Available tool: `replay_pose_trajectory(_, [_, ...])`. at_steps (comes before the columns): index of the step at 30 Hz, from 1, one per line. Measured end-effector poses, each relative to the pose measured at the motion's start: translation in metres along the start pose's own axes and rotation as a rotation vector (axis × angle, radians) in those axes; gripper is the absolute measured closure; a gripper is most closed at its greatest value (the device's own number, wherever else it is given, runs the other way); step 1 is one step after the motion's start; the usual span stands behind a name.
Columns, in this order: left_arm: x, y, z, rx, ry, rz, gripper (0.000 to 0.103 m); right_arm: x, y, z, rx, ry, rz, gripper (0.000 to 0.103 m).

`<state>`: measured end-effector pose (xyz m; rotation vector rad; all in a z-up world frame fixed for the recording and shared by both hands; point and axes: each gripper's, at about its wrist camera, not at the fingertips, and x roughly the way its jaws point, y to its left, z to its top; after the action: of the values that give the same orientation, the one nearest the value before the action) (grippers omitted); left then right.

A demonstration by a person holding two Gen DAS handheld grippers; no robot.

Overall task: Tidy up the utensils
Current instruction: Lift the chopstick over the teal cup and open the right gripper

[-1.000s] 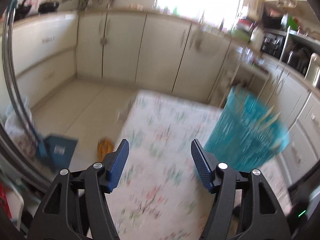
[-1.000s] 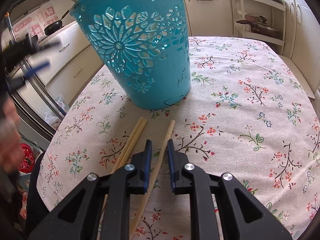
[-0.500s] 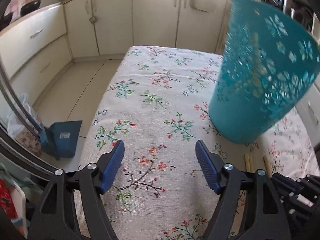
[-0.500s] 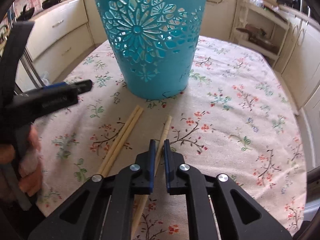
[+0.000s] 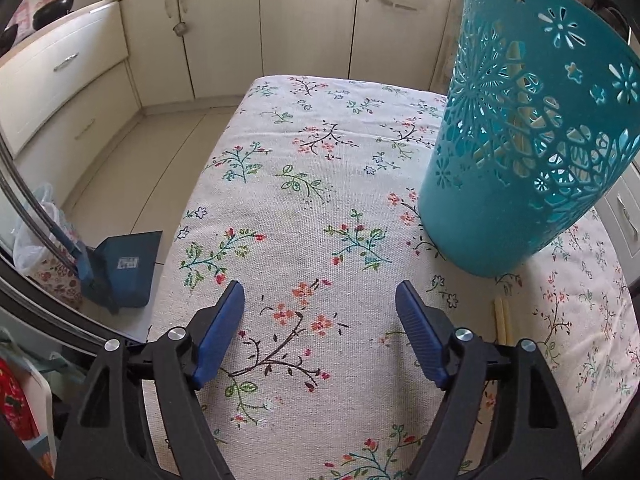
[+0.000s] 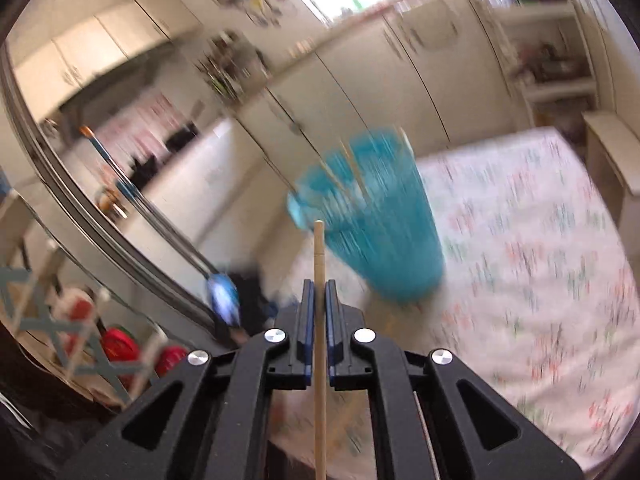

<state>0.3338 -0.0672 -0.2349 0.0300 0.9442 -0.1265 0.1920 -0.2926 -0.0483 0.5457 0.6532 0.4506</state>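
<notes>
A teal cut-out basket (image 5: 524,128) stands on the floral tablecloth (image 5: 320,184), with wooden sticks showing through its holes. It appears blurred in the right wrist view (image 6: 372,224). My right gripper (image 6: 319,284) is shut on a wooden chopstick (image 6: 319,320), held in the air in front of the basket. My left gripper (image 5: 320,304) is open and empty, low over the cloth to the left of the basket. Two chopsticks (image 5: 503,320) lie on the cloth by its right finger.
A blue dustpan (image 5: 120,268) stands on the floor left of the table. Cream kitchen cabinets (image 5: 280,20) line the far wall. A white plastic bag (image 5: 32,232) sits by the dustpan. The right wrist view is motion-blurred.
My right gripper closed on one chopstick and lifted it off the cloth, swinging upward. My left gripper came down closer to the table beside the basket.
</notes>
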Motion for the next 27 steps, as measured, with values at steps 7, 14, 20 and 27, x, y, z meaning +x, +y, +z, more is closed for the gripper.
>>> replay_pose_trajectory(7, [-0.002,0.002,0.0,-0.013,-0.013,0.001,0.028,0.013,0.036,0.08,-0.125,-0.275,-0.114,0.097])
replay_pose_trajectory(14, [-0.007,0.0,-0.001,-0.004,-0.038,0.002,0.023,0.079,0.018,0.089,-0.113,-0.4,-0.384,0.097])
replay_pose_trajectory(20, [-0.008,0.0,-0.001,-0.004,-0.041,-0.012,0.022,0.108,0.001,0.056,-0.138,-0.327,-0.449,0.095])
replay_pose_trajectory(27, [-0.007,0.001,-0.001,-0.008,-0.039,-0.007,0.022,0.079,0.01,0.02,-0.197,-0.291,-0.441,0.081])
